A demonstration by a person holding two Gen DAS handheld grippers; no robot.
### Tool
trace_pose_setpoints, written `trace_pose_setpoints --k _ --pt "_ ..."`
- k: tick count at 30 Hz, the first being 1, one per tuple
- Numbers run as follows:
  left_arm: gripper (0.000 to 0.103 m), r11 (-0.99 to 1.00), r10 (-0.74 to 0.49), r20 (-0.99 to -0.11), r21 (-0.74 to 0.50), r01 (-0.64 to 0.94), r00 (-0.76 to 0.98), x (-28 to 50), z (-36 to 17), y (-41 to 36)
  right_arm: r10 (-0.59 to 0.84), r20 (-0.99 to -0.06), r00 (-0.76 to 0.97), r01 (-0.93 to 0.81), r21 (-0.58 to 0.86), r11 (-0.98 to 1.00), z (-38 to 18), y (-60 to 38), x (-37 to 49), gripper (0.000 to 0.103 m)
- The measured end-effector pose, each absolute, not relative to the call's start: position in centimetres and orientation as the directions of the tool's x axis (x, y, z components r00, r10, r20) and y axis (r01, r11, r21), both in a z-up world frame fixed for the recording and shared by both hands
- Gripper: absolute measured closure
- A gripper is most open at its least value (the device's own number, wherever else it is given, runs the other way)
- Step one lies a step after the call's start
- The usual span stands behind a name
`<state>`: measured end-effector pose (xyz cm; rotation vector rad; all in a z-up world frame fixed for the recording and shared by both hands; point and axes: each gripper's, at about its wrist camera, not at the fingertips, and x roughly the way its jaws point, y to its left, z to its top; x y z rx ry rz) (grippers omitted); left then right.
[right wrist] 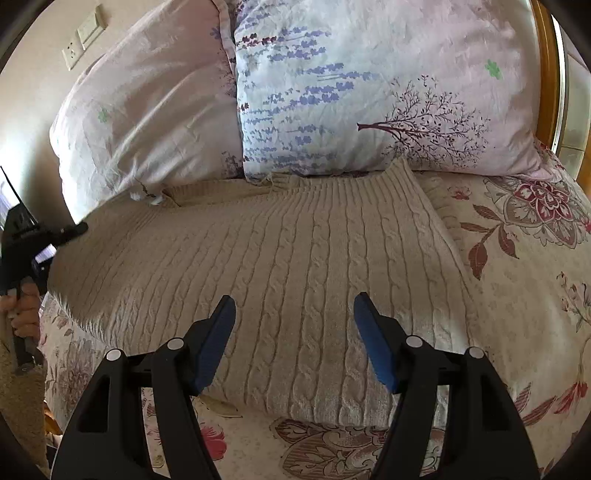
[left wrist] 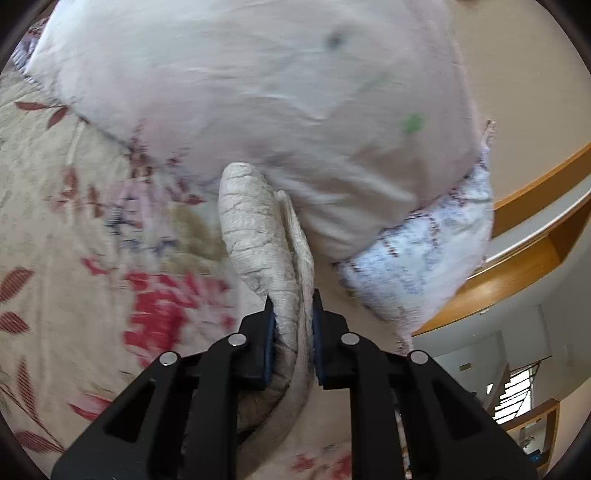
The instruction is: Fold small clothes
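Note:
A beige cable-knit sweater [right wrist: 280, 266] lies spread on the floral bedspread [right wrist: 524, 258], its neck toward the pillows. My left gripper [left wrist: 293, 295] is shut on a folded edge of the sweater [left wrist: 255, 221] and holds it lifted off the bed. The left gripper also shows at the left edge of the right wrist view [right wrist: 70, 230], at the sweater's left side. My right gripper [right wrist: 295, 306] is open and empty, hovering just above the sweater's near hem.
Two pillows lie behind the sweater: a pale pink one [right wrist: 147, 122] and a lavender tree-print one [right wrist: 369, 92]. A wooden headboard [left wrist: 524, 254] is at the right. A wall with a socket plate [right wrist: 83, 35] is at the far left.

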<state>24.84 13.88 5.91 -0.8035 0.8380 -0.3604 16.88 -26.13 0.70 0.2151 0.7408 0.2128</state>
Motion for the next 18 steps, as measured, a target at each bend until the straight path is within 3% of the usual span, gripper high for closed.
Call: trace_pose_setpoints --k 10,18 --pt "0.089 0.590 -0.697 -0.408 -0.794 0.148 0.589 25.3 9.3 3.9 0.275 -0.619 0.735 -0.109 0.293 0.950 1.4 -27.1 16.5 0.035" --pt "0.088 0.575 -0.762 -0.488 -0.812 0.099 0.427 27.1 3.5 -3.8 0.274 -0.640 0.718 -0.061 0.334 0.941 0.4 -28.7 16.9 0.035"
